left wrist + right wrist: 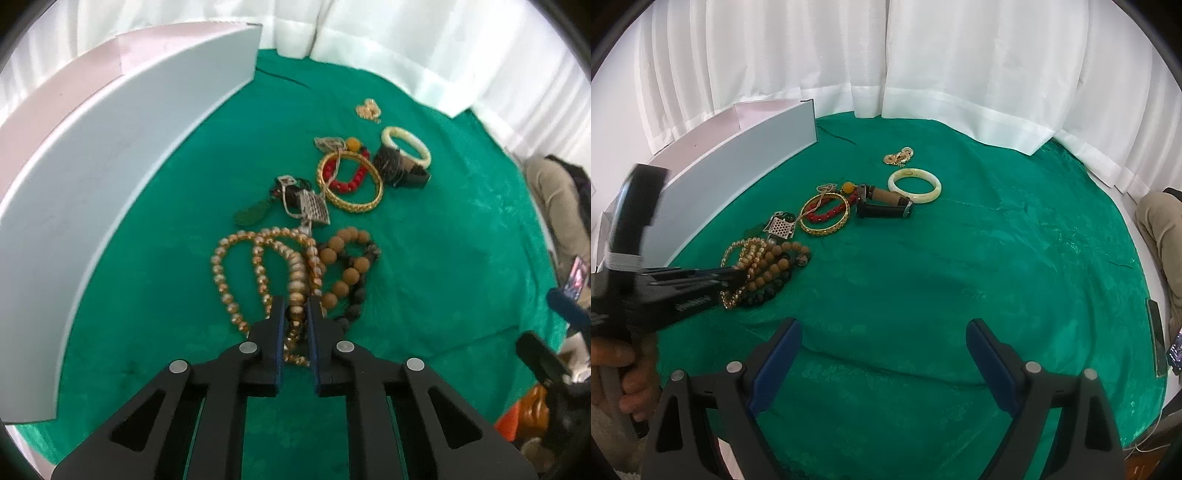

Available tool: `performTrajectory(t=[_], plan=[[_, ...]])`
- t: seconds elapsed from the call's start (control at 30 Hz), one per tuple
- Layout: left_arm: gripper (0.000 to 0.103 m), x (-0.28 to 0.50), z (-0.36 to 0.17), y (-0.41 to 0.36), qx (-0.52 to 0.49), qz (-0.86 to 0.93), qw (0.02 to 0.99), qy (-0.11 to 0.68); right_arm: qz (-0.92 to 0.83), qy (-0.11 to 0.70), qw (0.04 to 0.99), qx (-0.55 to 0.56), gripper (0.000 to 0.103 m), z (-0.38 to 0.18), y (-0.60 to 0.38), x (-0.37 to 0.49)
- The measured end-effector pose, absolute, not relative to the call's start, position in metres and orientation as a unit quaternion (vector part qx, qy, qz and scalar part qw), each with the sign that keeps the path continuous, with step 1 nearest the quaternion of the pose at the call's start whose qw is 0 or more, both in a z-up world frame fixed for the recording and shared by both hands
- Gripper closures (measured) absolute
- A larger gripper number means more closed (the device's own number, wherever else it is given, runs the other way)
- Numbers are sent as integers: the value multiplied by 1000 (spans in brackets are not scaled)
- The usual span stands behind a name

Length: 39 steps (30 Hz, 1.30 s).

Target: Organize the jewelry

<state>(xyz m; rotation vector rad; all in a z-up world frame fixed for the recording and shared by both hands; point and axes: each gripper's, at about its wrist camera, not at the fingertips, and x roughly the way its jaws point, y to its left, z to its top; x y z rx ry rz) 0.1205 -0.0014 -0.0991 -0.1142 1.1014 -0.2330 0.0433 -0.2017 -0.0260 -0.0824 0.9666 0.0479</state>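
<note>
A pile of jewelry lies on the green cloth point(443, 258). My left gripper point(295, 306) is shut on a strand of the gold pearl bead necklace point(258, 266), which also shows in the right wrist view point(746, 254). Beside it lie a brown wooden bead bracelet point(347, 266), a silver square pendant point(316, 210), a gold bangle point(351, 181) around a red bead bracelet point(347, 182), a black watch point(399, 170), a cream jade bangle point(406, 146) and gold earrings point(369, 109). My right gripper point(882, 350) is open and empty above bare cloth.
An open white box point(110, 147) stands along the left side of the jewelry; it also shows in the right wrist view point(738, 166). White curtains point(923, 55) hang behind the table. A person's leg point(1160, 221) is at the right edge.
</note>
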Motion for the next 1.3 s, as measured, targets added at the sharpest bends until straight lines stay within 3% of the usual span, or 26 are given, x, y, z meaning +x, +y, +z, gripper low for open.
performTrajectory(t=[0.33, 0.73, 0.8, 0.87, 1.0, 1.03, 1.07, 1.1, 1.17, 1.23, 1.3], plan=[[94, 100, -64, 41, -92, -104, 854, 501, 59, 478, 876, -30, 11, -37, -192, 57], [93, 90, -89, 79, -125, -107, 836, 523, 214, 497, 840, 38, 11, -64, -130, 81], [93, 89, -90, 82, -126, -108, 837, 522, 238, 505, 829, 45, 19, -72, -116, 88], [93, 88, -92, 84, -127, -110, 835, 524, 255, 514, 818, 48, 46, -81, -102, 95], [93, 87, -98, 88, -130, -114, 831, 529, 259, 543, 795, 71, 55, -105, -89, 107], [92, 87, -99, 89, -129, -114, 830, 531, 257, 537, 800, 70, 68, -103, -89, 106], [92, 87, -100, 90, -126, -112, 829, 533, 262, 540, 796, 76, 92, -103, -90, 107], [92, 86, -100, 91, -124, -109, 830, 533, 264, 542, 792, 94, 95, -102, -94, 107], [78, 84, -100, 93, -117, -104, 832, 531, 267, 534, 795, 106, 95, -93, -100, 103], [70, 83, -100, 95, -116, -100, 834, 529, 270, 523, 801, 112, 95, -81, -106, 100], [67, 81, -98, 96, -117, -99, 835, 528, 276, 511, 805, 122, 95, -68, -115, 99]])
